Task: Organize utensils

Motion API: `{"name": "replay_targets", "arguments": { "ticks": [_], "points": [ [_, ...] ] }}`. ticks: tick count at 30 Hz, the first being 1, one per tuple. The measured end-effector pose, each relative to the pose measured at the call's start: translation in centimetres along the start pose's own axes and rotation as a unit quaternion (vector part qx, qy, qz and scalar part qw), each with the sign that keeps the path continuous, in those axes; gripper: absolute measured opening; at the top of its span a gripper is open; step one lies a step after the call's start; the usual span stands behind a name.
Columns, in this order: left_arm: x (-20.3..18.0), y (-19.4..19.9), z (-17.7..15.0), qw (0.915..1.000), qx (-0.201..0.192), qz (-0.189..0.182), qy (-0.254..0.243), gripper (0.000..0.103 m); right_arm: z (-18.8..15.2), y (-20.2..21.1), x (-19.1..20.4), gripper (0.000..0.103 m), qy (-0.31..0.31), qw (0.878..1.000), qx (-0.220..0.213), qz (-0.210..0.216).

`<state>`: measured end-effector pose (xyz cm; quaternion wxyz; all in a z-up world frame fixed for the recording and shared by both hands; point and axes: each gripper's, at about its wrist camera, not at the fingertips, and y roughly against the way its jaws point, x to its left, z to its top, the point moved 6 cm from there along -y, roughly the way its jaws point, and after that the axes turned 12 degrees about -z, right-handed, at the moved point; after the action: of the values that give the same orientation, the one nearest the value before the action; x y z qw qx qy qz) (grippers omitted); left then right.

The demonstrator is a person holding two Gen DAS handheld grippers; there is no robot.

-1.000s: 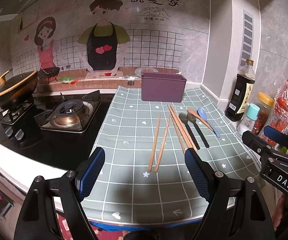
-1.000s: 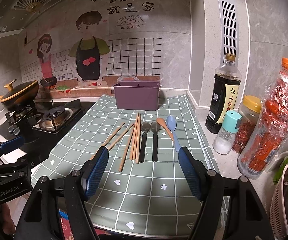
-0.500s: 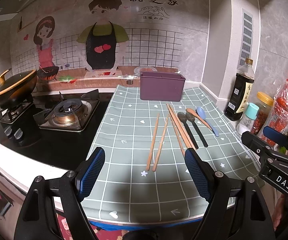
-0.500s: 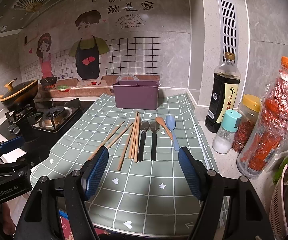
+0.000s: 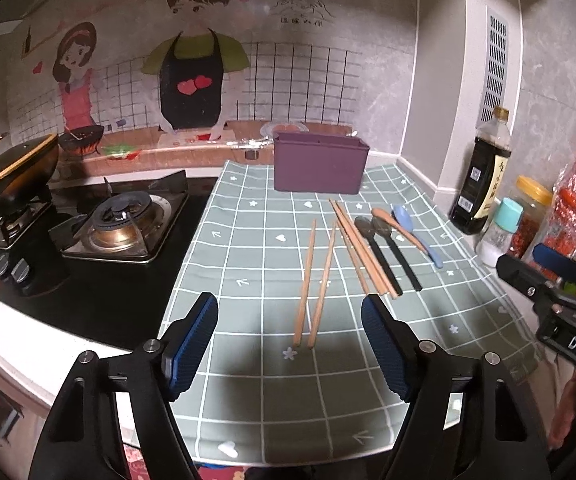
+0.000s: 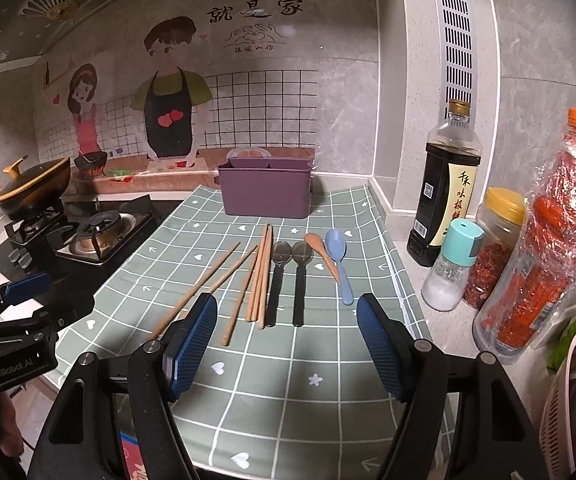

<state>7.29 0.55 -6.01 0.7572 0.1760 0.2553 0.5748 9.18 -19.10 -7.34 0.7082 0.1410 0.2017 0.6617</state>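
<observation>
Several wooden chopsticks (image 5: 315,280) (image 6: 259,276) lie on a green checked mat (image 5: 248,264) (image 6: 319,360). Right of them lie two black spoons (image 5: 383,252) (image 6: 286,280), a wooden spoon (image 5: 397,230) (image 6: 321,252) and a blue spoon (image 5: 417,232) (image 6: 339,264). A purple utensil box (image 5: 319,168) (image 6: 266,188) stands at the mat's far end. My left gripper (image 5: 289,344) is open and empty, above the mat's near part, just short of two chopsticks. My right gripper (image 6: 286,344) is open and empty, near the handle ends of the spoons.
A gas stove (image 5: 120,224) (image 6: 96,236) and a black pot (image 5: 12,176) (image 6: 34,188) are on the left. A soy sauce bottle (image 5: 481,176) (image 6: 445,192), salt shaker (image 6: 453,264), spice jar (image 6: 495,244) and red bottle (image 6: 547,236) stand along the right wall.
Both grippers have moved a little forward toward the utensils; both stay open and empty. Nothing on the mat has moved.
</observation>
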Motion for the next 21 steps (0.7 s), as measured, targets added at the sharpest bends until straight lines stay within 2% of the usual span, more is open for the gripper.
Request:
{"name": "replay_targets", "arguments": {
  "ticks": [3,7,11,12,16,18,21],
  "points": [
    [0.7,-1.4,-0.3,0.9999,0.014,-0.01,-0.001,0.068,-0.1,-1.1,0.1,0.07,0.01,1.0,0.007,-0.003],
    [1.8,-3.3,-1.2,0.9993,0.033,-0.018,0.001,0.057,-0.3,-2.7,0.4,0.07,0.027,0.999,0.017,-0.012],
    [2.8,-4.9,-1.8,0.998,0.05,-0.037,0.01,0.039,-0.5,-3.9,1.5,0.07,0.05,0.998,0.02,-0.028],
    [3.2,-5.0,-1.8,0.9979,0.051,-0.036,0.016,0.038,-0.6,-4.2,1.9,0.07,0.055,0.998,0.024,-0.031],
    [5.3,-4.6,-1.7,0.9988,0.042,0.003,0.026,0.038,-1.5,-5.7,4.6,0.068,0.057,0.996,0.063,0.009],
    [6.4,-4.3,-1.9,0.9984,0.042,0.02,0.033,0.038,-2.1,-6.4,6.2,0.06,0.049,0.995,0.085,0.037],
    [8.4,-3.7,-2.4,0.9968,0.038,0.038,0.059,0.038,-3.2,-6.9,8.6,0.055,0.037,0.991,0.108,0.071]
  ]
}}
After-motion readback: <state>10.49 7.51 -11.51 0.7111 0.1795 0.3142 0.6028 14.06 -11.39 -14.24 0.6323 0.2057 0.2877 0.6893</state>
